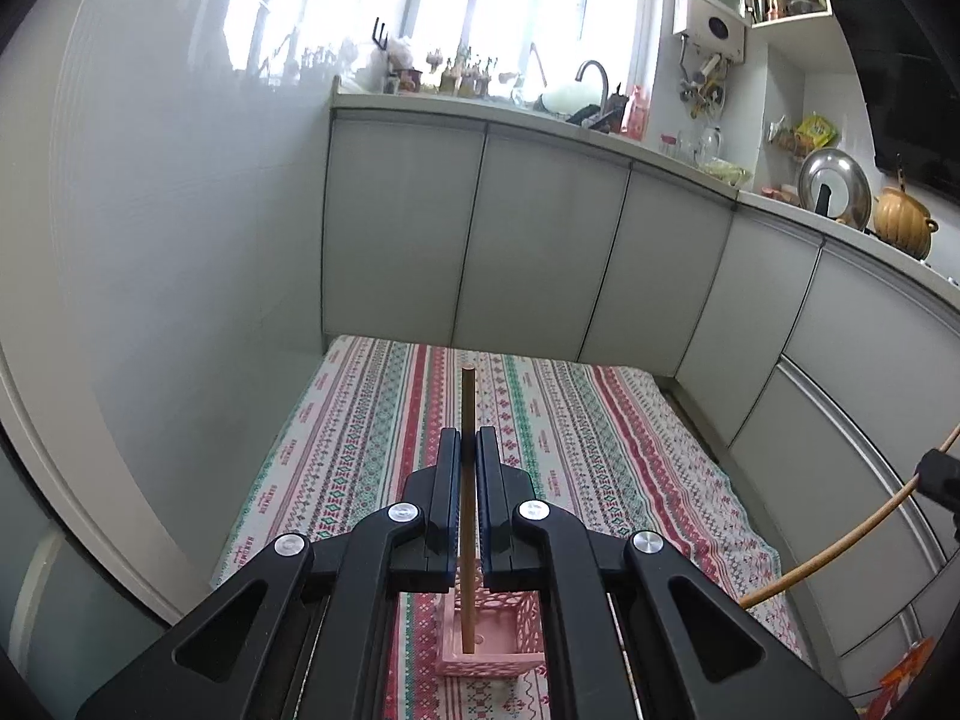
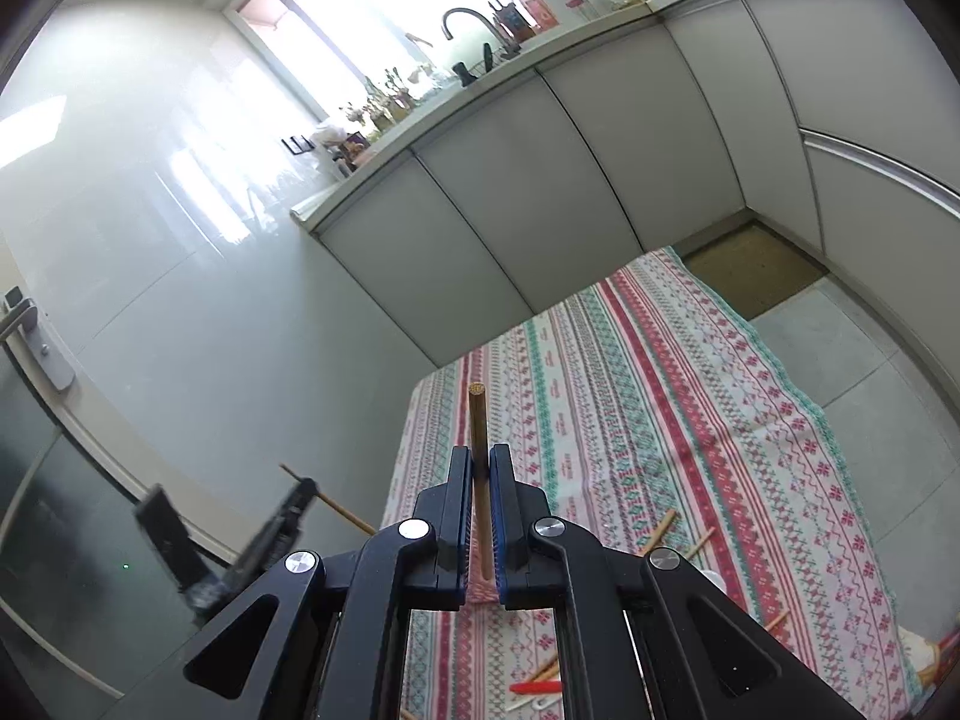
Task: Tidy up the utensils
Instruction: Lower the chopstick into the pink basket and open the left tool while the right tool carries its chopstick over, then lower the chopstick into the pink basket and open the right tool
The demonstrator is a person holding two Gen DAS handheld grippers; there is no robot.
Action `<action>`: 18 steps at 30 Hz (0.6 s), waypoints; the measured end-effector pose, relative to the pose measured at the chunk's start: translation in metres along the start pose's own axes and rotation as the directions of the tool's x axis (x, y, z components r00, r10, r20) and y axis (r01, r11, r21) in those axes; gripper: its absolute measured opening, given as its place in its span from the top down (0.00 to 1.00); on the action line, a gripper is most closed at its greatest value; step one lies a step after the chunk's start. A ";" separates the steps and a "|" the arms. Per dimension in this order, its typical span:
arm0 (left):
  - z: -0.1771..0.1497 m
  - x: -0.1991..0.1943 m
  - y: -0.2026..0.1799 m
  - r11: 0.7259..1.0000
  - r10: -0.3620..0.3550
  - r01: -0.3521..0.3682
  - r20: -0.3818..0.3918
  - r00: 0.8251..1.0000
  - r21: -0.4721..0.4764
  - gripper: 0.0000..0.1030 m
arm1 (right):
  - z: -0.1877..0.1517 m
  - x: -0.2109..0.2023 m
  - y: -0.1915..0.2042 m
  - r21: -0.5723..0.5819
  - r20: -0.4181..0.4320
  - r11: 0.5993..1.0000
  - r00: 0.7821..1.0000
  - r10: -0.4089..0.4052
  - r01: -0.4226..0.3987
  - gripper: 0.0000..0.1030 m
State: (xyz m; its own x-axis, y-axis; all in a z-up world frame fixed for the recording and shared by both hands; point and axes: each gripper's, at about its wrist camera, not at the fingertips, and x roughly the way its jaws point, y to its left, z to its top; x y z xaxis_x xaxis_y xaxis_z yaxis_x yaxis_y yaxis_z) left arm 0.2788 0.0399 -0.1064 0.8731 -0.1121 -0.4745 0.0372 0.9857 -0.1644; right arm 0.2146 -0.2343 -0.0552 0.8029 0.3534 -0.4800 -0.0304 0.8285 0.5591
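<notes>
My left gripper point(image 1: 468, 438) is shut on a wooden chopstick point(image 1: 467, 396) that stands upright, its lower end inside a pink lattice basket point(image 1: 498, 645) on the patterned tablecloth point(image 1: 600, 450). My right gripper point(image 2: 479, 456) is shut on another wooden chopstick point(image 2: 477, 414), held above the cloth point(image 2: 660, 390). Loose chopsticks point(image 2: 660, 531) and a red utensil point(image 2: 535, 687) lie on the cloth below the right gripper. In the left wrist view the right gripper point(image 1: 939, 474) and its chopstick point(image 1: 840, 546) show at the right edge. In the right wrist view the left gripper point(image 2: 294, 504) shows blurred at the left.
Grey kitchen cabinets point(image 1: 540, 240) stand behind and right of the table, with a counter, sink faucet point(image 1: 594, 75) and pots point(image 1: 900, 222) above. A white wall point(image 1: 180, 240) borders the table's left. A brown mat point(image 2: 750, 270) lies on the floor beyond.
</notes>
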 end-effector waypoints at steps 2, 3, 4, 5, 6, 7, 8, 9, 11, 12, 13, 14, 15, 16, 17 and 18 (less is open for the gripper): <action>-0.003 0.005 0.002 1.000 -0.004 0.004 -0.015 1.000 -0.009 0.95 | 0.002 0.002 0.008 -0.017 0.013 1.000 1.000 0.011 -0.011 0.94; -0.003 0.007 0.003 1.000 -0.013 0.013 -0.020 1.000 -0.016 0.95 | 0.001 0.004 0.013 -0.029 0.020 0.999 1.000 0.015 -0.015 0.94; -0.004 0.009 0.004 0.999 -0.023 0.022 -0.021 1.000 -0.025 0.95 | 0.001 0.007 0.018 -0.040 0.026 0.999 0.999 0.020 -0.019 0.94; -0.005 0.009 0.006 0.999 -0.029 0.028 -0.022 0.999 -0.032 0.94 | 0.001 0.010 0.022 -0.050 0.028 0.998 0.999 0.024 -0.023 0.94; -0.005 0.008 0.007 0.999 -0.034 0.033 -0.027 0.999 -0.038 0.94 | 0.000 0.014 0.027 -0.061 0.028 0.998 0.999 0.028 -0.026 0.94; -0.005 0.008 0.007 0.999 -0.037 0.036 -0.031 0.999 -0.040 0.94 | -0.001 0.020 0.032 -0.072 0.025 0.997 0.999 0.031 -0.029 0.94; -0.006 0.008 0.008 0.999 -0.038 0.037 -0.035 0.999 -0.040 0.93 | -0.002 0.025 0.036 -0.083 0.022 0.996 0.999 0.030 -0.028 0.94; -0.006 0.004 0.008 0.999 -0.035 0.033 -0.037 0.999 -0.039 0.90 | -0.003 0.030 0.040 -0.096 0.020 0.995 0.999 0.026 -0.024 0.94; -0.007 -0.001 0.008 0.999 -0.034 0.032 -0.041 0.999 -0.031 0.81 | -0.006 0.037 0.048 -0.124 0.022 0.992 1.000 0.011 -0.008 0.94; -0.007 -0.004 0.009 0.999 -0.034 0.033 -0.043 0.998 -0.028 0.70 | -0.008 0.043 0.052 -0.144 0.021 0.990 1.000 -0.004 0.006 0.94; -0.007 -0.008 0.009 0.999 -0.032 0.031 -0.045 0.998 -0.025 0.65 | -0.009 0.047 0.055 -0.161 0.021 0.987 1.000 -0.017 0.020 0.94; -0.008 -0.012 0.009 0.999 -0.031 0.030 -0.045 0.998 -0.023 0.59 | -0.011 0.052 0.058 -0.177 0.020 0.984 0.999 -0.030 0.033 0.94; -0.008 -0.016 0.010 0.999 -0.029 0.028 -0.048 0.998 -0.021 0.56 | -0.012 0.057 0.060 -0.191 0.017 0.981 0.999 -0.040 0.042 0.94; -0.009 -0.019 0.012 1.000 -0.019 0.018 -0.059 0.998 -0.020 0.55 | -0.013 0.062 0.063 -0.205 0.013 0.978 0.999 -0.049 0.051 0.94; -0.010 -0.021 0.013 1.000 -0.011 0.010 -0.068 0.998 -0.022 0.54 | -0.015 0.068 0.065 -0.217 0.008 0.974 0.998 -0.058 0.058 0.94; -0.011 -0.024 0.016 1.000 -0.007 0.005 -0.076 0.997 -0.027 0.52 | -0.017 0.073 0.067 -0.229 0.002 0.971 0.998 -0.067 0.066 0.94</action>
State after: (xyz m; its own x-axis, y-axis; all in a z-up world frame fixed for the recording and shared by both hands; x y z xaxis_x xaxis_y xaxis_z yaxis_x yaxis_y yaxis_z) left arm 0.2529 0.0567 -0.1066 0.8336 -0.1281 -0.5374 0.0281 0.9813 -0.1903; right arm 0.2615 -0.1458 -0.0645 0.8043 0.2961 -0.5153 -0.1132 0.9275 0.3562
